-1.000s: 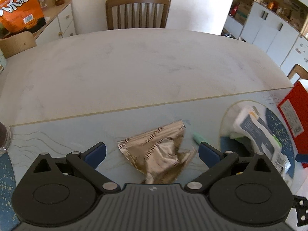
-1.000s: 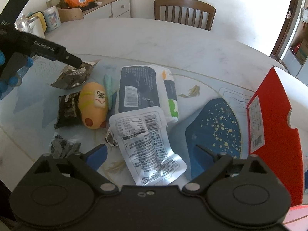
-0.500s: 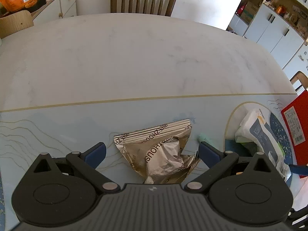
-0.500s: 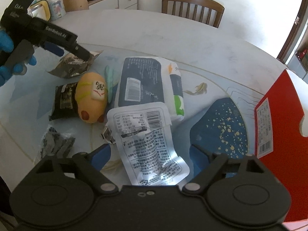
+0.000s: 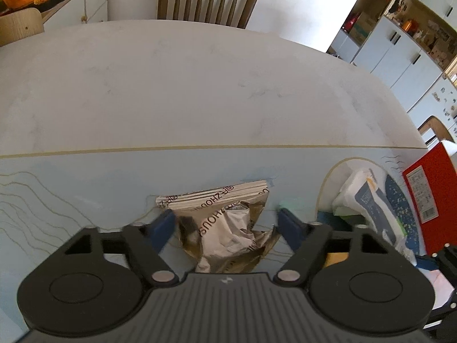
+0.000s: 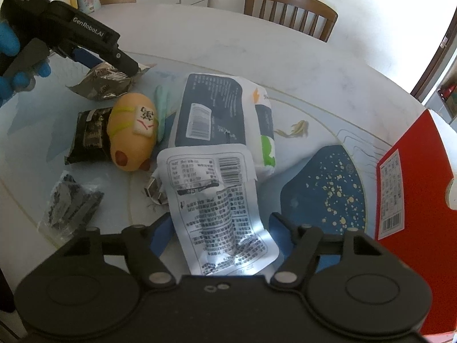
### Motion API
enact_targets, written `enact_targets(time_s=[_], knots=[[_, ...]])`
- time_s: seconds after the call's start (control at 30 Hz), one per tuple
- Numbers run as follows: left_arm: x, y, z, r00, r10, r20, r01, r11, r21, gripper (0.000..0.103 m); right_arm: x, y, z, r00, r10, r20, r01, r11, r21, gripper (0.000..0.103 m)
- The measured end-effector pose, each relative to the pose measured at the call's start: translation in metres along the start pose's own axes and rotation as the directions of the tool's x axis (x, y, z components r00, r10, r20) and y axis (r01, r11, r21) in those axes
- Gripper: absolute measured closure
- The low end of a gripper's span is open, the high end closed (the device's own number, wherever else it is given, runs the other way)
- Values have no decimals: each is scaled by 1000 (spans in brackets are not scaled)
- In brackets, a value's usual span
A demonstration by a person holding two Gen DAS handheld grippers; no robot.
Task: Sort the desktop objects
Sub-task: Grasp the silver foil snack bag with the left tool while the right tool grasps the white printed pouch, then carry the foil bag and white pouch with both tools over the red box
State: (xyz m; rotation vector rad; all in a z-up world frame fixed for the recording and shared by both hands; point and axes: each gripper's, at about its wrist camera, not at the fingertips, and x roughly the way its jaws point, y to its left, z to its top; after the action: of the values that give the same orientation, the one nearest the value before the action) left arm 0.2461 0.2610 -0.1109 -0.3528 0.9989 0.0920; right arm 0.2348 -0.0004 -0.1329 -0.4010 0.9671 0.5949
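My left gripper (image 5: 224, 223) points down at a crumpled foil packet (image 5: 225, 220) that lies on the pale blue mat (image 5: 85, 177). Its jaws are closing, about half way in, with the packet between them. The left blue pad sits against the packet's edge; the right pad stands just clear of it, so I do not count this as a grip yet. In the right wrist view the same gripper (image 6: 134, 71) comes in from the upper left, held by a blue-gloved hand (image 6: 11, 57), its tips over the foil packet (image 6: 105, 85).

My right gripper (image 6: 220, 225) straddles a white printed pouch (image 6: 217, 200), barcode side up. Its jaws are also closing, and the pouch lies between them. I cannot tell whether the pads touch it.

Position of the remaining items, right wrist view:
- a large navy and white pack (image 6: 222, 114) lies just beyond the pouch, partly under its far end
- a yellow plush toy (image 6: 131, 134) lies left of that pack, overlapping a dark snack packet (image 6: 88, 134)
- a small dark packet (image 6: 68, 203) lies nearer to me, at the mat's left edge
- a red box (image 6: 408, 194) stands at the right
- a wooden chair (image 6: 291, 11) stands beyond the table (image 6: 257, 43)
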Motion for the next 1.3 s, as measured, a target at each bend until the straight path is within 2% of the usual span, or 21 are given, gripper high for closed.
enact_targets(time_s=[0.03,0.07,0.37,0.73,1.3], knots=[[0,-1,0,1000,3,0,-3,1000,2,48,0,0,1,1000,4,-8,-4,1000,-2,34],[0,-2,0,1000,9,-6,-9,1000,9,55,-1,1,2,1000,3,-5,-3,1000,-8,35],[-3,0,-5,1000,12,5,-12,1000,15,63,-14,0,8,1000,-4,19,4,1000,-13,40],[-20,0,-14,1000,3,15,-3,1000,4,67,-34,-2,7,998,-9,65,8,1000,13,41],[-64,-23,-37,998,-13,59,10,998,60,69,-75,3,1,993,-33,109,27,998,53,41]])
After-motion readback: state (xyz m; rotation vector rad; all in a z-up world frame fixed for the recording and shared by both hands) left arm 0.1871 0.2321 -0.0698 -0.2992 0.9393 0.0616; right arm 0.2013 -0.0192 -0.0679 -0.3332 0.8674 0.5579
